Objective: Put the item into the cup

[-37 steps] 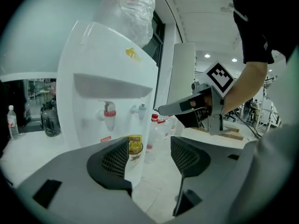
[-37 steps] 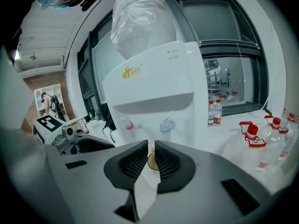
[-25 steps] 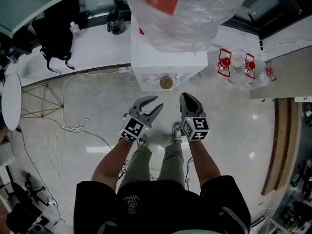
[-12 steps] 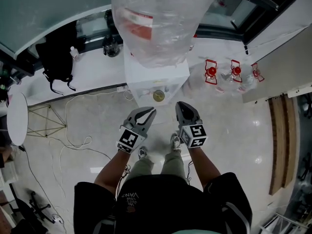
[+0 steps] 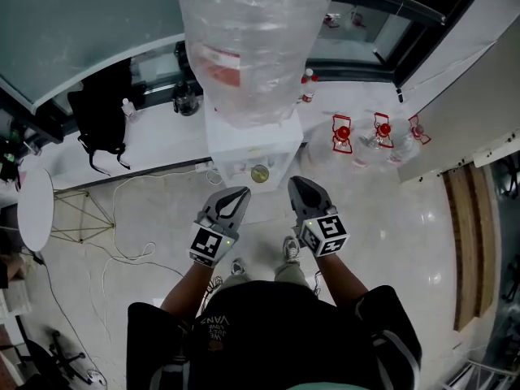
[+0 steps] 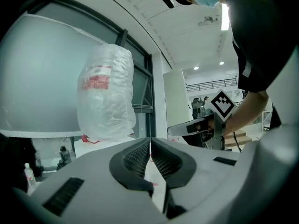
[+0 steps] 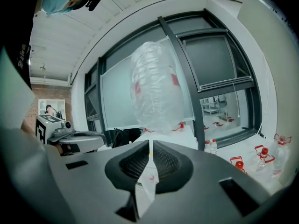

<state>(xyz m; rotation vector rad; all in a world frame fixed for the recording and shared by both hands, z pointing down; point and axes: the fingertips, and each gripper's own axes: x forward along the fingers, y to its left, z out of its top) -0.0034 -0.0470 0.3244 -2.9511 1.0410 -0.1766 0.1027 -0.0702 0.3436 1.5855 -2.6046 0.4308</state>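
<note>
Grey left gripper (image 5: 240,193): jaws have just been closing, now clenched, empty; grey right gripper (image 5: 297,184) clenched, empty; both near the white box-shaped water dispenser (image 5: 244,146).

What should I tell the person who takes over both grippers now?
Left gripper: jaws have just closed, nothing between them.
Right gripper: jaws shut, empty.
Both point at the water dispenser.
A round yellowish thing sits on its front; whether it is the cup I cannot tell. No item in view.
Done: nothing.
Left: find the item, put it into the cup.
</note>
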